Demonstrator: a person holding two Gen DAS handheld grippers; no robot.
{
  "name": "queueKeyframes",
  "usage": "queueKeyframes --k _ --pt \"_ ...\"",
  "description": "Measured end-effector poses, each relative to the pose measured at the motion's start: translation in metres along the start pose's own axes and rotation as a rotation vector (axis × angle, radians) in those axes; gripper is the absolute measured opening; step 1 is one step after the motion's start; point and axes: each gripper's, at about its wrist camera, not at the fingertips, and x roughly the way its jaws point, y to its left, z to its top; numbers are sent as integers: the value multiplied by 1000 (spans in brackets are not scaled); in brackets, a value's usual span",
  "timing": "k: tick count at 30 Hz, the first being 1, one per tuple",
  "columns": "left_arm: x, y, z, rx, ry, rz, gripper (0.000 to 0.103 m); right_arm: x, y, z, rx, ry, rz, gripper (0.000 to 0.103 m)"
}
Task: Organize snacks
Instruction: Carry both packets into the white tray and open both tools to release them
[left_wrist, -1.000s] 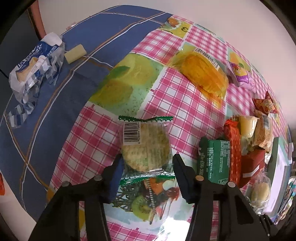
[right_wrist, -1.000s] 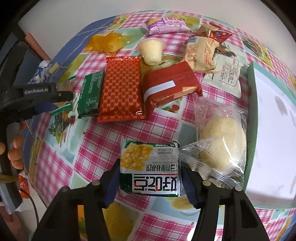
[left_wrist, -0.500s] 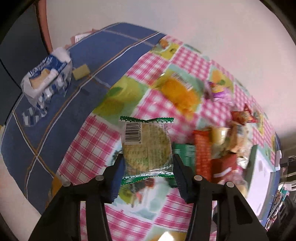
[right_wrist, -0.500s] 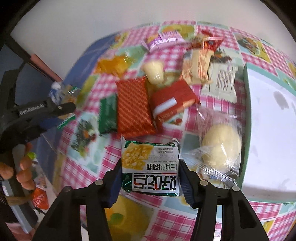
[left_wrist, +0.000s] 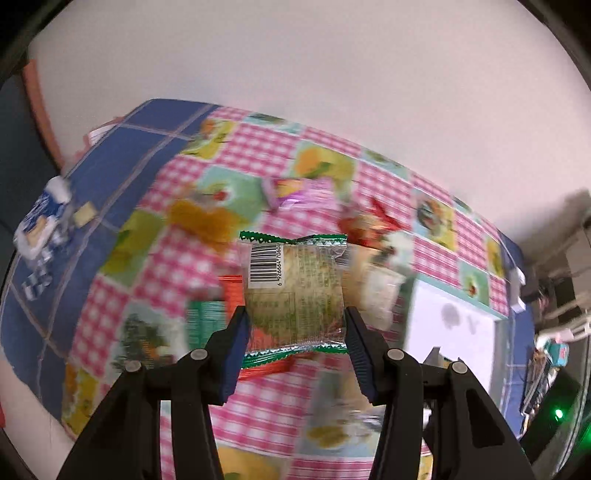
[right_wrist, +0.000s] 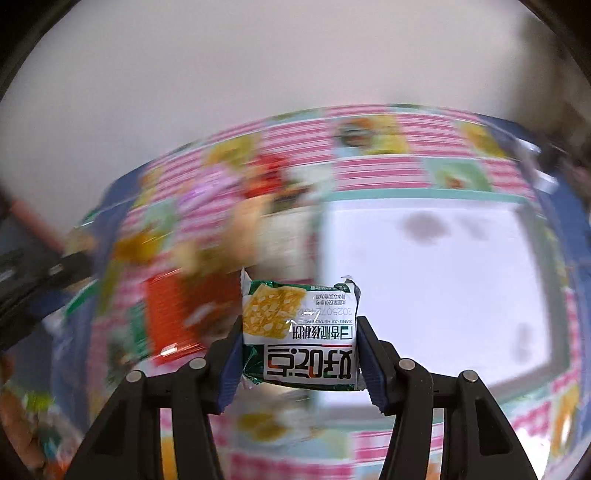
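Carrying two snacks toward the white tray (right_wrist: 424, 280) by the bench's right edge, left gripper (left_wrist: 295, 332) jaws pinching a biscuit pack (left_wrist: 295, 288), right gripper (right_wrist: 297, 354) jaws pinching a cracker pack (right_wrist: 299, 332), needing lowering and releasing next.

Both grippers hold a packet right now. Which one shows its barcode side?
The left gripper's clear cracker packet: its barcode faces the camera. The right gripper's white-and-green packet shows its printed front instead.

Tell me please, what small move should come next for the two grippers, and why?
Probably carry both packets over the white tray and lower them. The left gripper is shut on the barcode cracker packet, the right gripper on the green-and-white biscuit packet, both lifted off the table; the tray looks bare.
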Motion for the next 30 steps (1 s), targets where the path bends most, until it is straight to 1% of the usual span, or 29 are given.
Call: queueKeyframes --k 3,8,10,12,17,23,27,30 --pt "9 -34 -6 35 18 -37 53 -1 -39 8 96 -12 -53 59" --pt "29 -88 -18 97 53 -81 53 3 -91 17 235 -14 -119 59" --pt "38 -108 -22 112 68 -101 53 4 -105 18 269 -9 -150 59" --pt "47 -121 -24 121 79 -113 53 6 -125 20 317 -4 -191 59" --pt "72 -159 -28 169 110 -117 53 9 -167 26 415 -14 -239 59" --pt "101 -185 -26 206 132 -114 53 19 -202 35 501 -23 -259 59" --pt "118 -196 -26 221 139 -105 53 24 -215 38 533 -23 -276 59" --pt "127 -204 -26 236 145 -100 53 28 -219 40 541 -22 -273 59"
